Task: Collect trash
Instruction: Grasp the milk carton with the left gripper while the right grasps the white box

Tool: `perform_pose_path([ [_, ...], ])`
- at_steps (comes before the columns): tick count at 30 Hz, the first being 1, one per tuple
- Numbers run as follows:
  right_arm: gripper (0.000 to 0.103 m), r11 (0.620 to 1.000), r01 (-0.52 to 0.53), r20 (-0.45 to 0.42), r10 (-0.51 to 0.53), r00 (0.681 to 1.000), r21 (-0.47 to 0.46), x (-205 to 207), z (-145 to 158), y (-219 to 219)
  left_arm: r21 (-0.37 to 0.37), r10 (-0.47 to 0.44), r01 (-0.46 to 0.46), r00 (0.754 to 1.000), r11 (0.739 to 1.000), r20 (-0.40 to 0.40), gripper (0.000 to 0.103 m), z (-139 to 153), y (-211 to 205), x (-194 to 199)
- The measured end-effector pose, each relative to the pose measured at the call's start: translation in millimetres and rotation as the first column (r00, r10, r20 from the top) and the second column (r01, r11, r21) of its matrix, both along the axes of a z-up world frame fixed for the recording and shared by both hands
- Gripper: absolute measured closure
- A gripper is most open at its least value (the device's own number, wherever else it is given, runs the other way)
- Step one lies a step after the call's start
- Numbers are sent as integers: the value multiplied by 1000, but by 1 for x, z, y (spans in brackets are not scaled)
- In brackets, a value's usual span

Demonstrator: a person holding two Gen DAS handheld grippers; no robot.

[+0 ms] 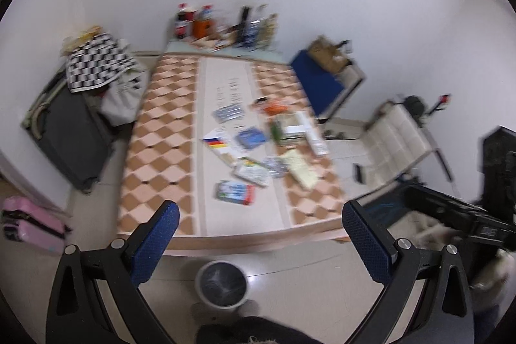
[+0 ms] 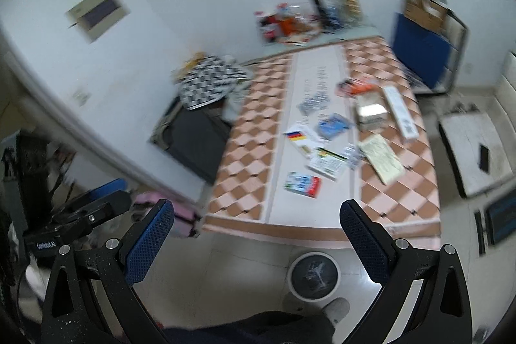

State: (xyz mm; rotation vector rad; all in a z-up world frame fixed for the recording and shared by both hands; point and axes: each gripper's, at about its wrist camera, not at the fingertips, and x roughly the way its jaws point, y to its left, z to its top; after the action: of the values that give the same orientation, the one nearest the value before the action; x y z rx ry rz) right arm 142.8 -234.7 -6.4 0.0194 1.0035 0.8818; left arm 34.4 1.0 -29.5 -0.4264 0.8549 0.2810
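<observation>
Several bits of trash lie on the checkered table: a red-and-blue packet, a white wrapper, a blue packet, a yellowish paper, a long white box. A white bin with a black liner stands on the floor at the table's near edge. My left gripper is open and empty above the bin. My right gripper is open and empty, above the floor beside the bin.
Bottles and snacks stand at the table's far end. A dark suitcase with checkered cloth sits left of the table. A pink case lies on the floor. A blue board and a chair are at the right.
</observation>
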Motion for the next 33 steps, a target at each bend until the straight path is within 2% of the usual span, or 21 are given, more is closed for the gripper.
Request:
perform_pose_path([
  [3,0,992,113,-11,-113,993,-56,21,-30,-2,58,93,-88,992,994,-90,0,-36,11,24],
  [8,0,956,239,-32,-248,968,-169,80,-88,3,6,197,-201,952,980,-236,0,-111,48,66],
  [11,0,935,263,-46,-281,958,-237,136,-125,15,-13,254,-272,914,962,-315,0,-152,63,96],
  [14,0,926,249,-66,-278,958,-285,194,-157,30,-49,311,-357,865,933,-394,0,-194,71,130],
  [16,0,921,215,-77,-253,965,-324,246,-181,49,-93,343,-424,827,901,-446,0,-219,76,148],
  [17,0,917,201,-81,-242,967,-345,264,-191,58,-120,362,-467,802,876,-475,0,-234,78,155],
  [19,0,910,153,-96,-204,974,-385,309,-213,81,-193,383,-538,769,821,-512,0,-259,80,168],
  [21,0,897,105,-101,-163,982,-428,355,-238,106,-256,400,-609,728,751,-557,1,-286,82,180],
  [23,0,889,70,-116,-137,984,-452,382,-255,125,-296,418,-664,694,687,-586,1,-306,81,188],
  [24,0,884,46,-130,-119,984,-465,400,-267,137,-305,433,-697,668,649,-605,6,-316,81,193],
  [25,0,881,36,-136,-113,984,-471,407,-272,142,-311,445,-718,652,623,-614,10,-323,81,195],
  [26,0,879,20,-145,-101,984,-477,419,-281,152,-319,457,-743,632,589,-626,24,-332,82,197],
  [27,0,877,8,-154,-93,984,-480,425,-286,158,-315,464,-767,605,559,-647,32,-340,83,199],
  [29,0,867,-21,-170,-74,983,-497,436,-300,172,-308,483,-798,571,518,-664,34,-347,83,198],
  [30,0,863,-35,-181,-66,981,-504,439,-307,178,-296,503,-813,552,501,-665,44,-347,83,197],
  [32,0,855,-58,-204,-57,977,-516,441,-317,187,-280,518,-824,536,493,-667,54,-344,83,198],
  [33,0,846,-74,-218,-51,975,-528,444,-325,194,-275,518,-822,536,498,-666,54,-341,83,199],
])
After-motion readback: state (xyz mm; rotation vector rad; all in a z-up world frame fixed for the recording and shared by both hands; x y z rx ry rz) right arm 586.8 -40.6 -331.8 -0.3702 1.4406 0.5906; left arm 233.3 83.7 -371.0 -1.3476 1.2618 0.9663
